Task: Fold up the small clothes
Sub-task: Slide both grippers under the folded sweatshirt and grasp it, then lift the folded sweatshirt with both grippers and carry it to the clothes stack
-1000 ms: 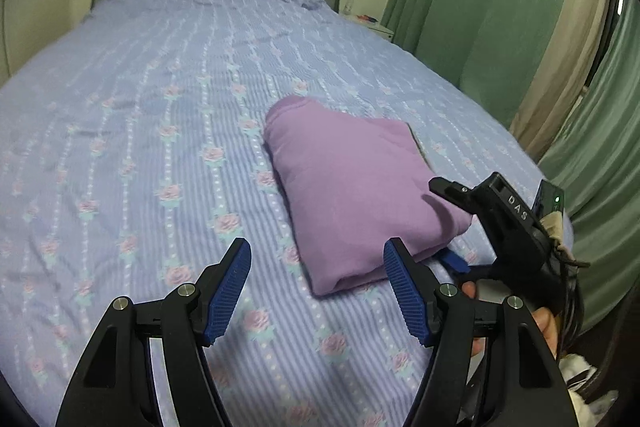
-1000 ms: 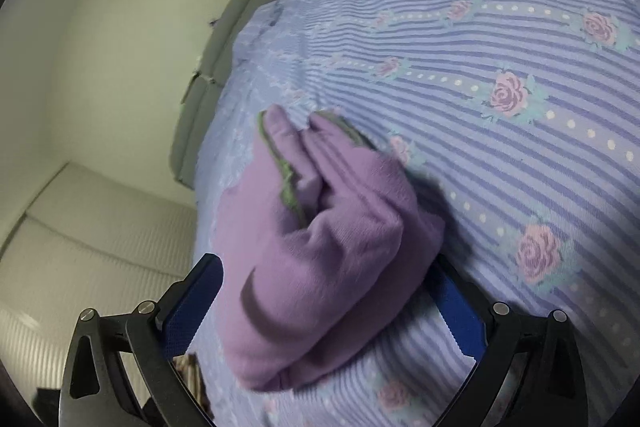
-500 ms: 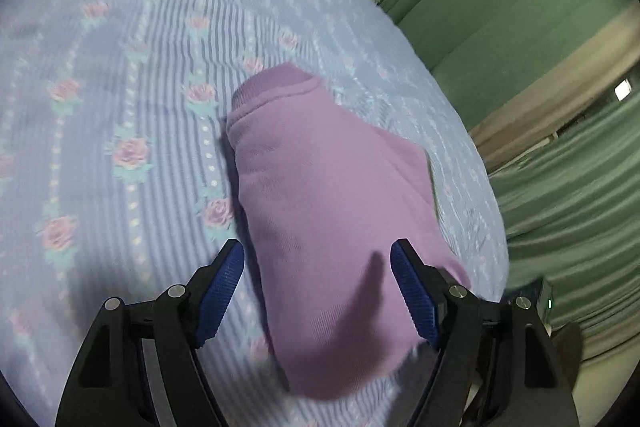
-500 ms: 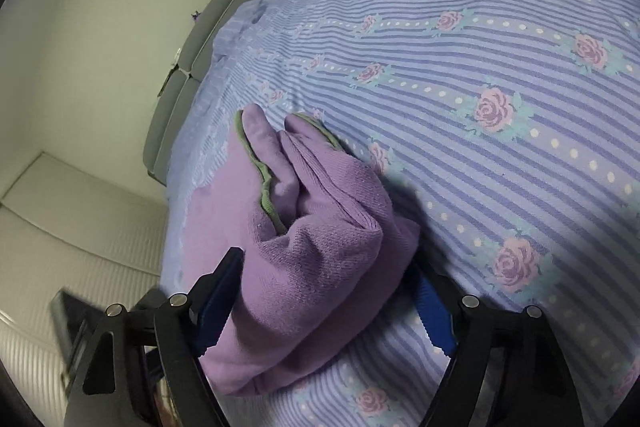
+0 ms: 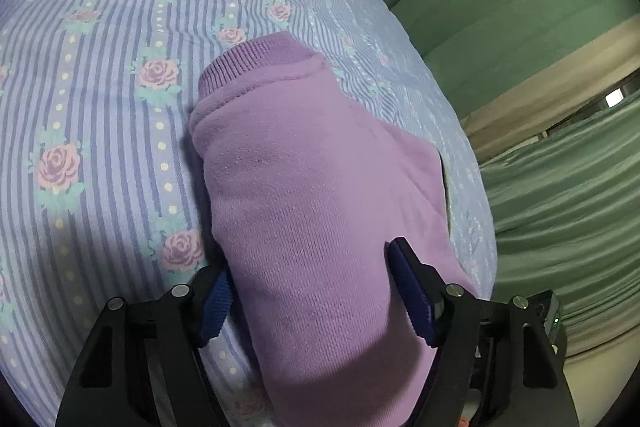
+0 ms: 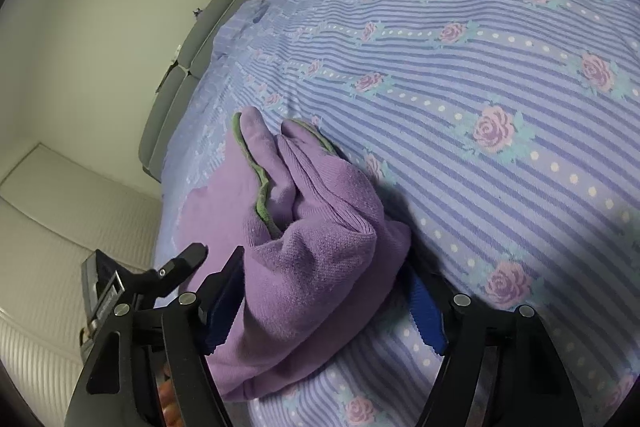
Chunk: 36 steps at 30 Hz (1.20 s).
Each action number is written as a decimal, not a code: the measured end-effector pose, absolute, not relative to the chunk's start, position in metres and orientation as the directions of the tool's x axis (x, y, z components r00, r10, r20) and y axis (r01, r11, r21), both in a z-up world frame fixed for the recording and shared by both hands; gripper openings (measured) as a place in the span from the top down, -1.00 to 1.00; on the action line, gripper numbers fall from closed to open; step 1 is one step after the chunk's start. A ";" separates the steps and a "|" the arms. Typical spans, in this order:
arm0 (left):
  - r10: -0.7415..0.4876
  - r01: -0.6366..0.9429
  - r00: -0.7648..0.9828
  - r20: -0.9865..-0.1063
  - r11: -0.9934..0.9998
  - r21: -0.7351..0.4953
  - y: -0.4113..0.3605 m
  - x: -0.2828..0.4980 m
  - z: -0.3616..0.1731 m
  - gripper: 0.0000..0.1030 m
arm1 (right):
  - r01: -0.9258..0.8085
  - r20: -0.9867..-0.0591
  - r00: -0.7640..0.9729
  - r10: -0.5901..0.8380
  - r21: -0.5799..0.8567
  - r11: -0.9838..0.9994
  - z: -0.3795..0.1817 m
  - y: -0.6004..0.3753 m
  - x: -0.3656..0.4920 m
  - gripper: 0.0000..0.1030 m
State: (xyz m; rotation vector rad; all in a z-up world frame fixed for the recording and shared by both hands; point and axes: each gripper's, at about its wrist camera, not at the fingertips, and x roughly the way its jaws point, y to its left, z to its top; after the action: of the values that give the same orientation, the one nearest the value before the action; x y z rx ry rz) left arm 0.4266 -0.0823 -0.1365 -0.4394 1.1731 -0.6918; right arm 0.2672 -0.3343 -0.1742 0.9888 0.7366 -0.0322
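Lying on the bed [image 5: 100,107], near its right edge, is the folded purple garment [image 5: 312,167]. It rests on a sheet with blue stripes and pink roses. It is a thick, long bundle, with a ribbed hem at the far end and the near end reaching down between the two tools.

The left gripper [image 5: 310,259] points down over the near part of the garment. Its fingers have just been closing a little, and the garment is between them. The left finger stands just beside the left edge of the cloth. The right finger lies on top of the cloth, which goes on further to the right past it. The cloth between them is not bunched, so the fingers stand apart around it and do not clamp it.

The right gripper [image 6: 326,263] comes to the bundle from the other side, where the folded layers and a thin green trim show. Its fingers have also just been closing, with the bundle between them. The left finger touches the cloth. The right finger is just beside it, half in shadow, and I cannot tell if it presses.

Green curtains [image 5: 500,7] hang to the right of the bed, and a grey headboard [image 6: 192,67] stands at the far end.
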 end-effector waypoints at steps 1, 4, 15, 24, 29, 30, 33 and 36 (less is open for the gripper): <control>-0.690 0.267 0.223 -0.689 0.723 -0.637 -0.084 0.426 -0.135 -0.32 | 0.346 -0.577 0.761 0.296 0.748 0.567 -0.174 -0.335 0.268 -0.44; -0.661 0.311 0.245 -0.710 0.747 -0.588 -0.094 0.423 -0.127 -0.18 | 0.351 -0.582 0.759 0.290 0.742 0.571 -0.173 -0.335 0.269 -0.34; -0.611 0.448 0.339 -0.715 0.773 -0.449 -0.109 0.386 -0.072 0.04 | 0.273 -0.570 0.780 0.259 0.682 0.679 -0.135 -0.325 0.251 0.05; -0.602 0.478 0.433 -0.671 0.784 -0.395 -0.087 0.348 -0.016 0.05 | 0.179 -0.512 0.815 0.272 0.668 0.722 -0.090 -0.308 0.220 0.06; -0.598 0.478 0.480 -0.642 0.792 -0.380 -0.068 0.326 0.012 0.05 | 0.118 -0.469 0.832 0.297 0.671 0.732 -0.065 -0.290 0.203 0.06; -0.598 0.480 0.493 -0.632 0.793 -0.376 -0.059 0.321 0.019 0.05 | 0.102 -0.459 0.835 0.302 0.669 0.736 -0.058 -0.285 0.198 0.06; -0.596 0.478 0.518 -0.614 0.796 -0.371 -0.045 0.306 0.033 0.05 | 0.068 -0.436 0.844 0.314 0.666 0.742 -0.042 -0.272 0.187 0.06; -0.584 0.473 0.552 -0.594 0.807 -0.354 -0.028 0.288 0.048 0.05 | 0.033 -0.415 0.850 0.324 0.656 0.754 -0.028 -0.257 0.177 0.06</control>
State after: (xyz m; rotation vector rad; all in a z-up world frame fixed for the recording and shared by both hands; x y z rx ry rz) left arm 0.2885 -0.0284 0.0478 -0.1594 0.7610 -0.6280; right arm 0.1774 -0.2575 -0.0279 0.7066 0.5419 0.1676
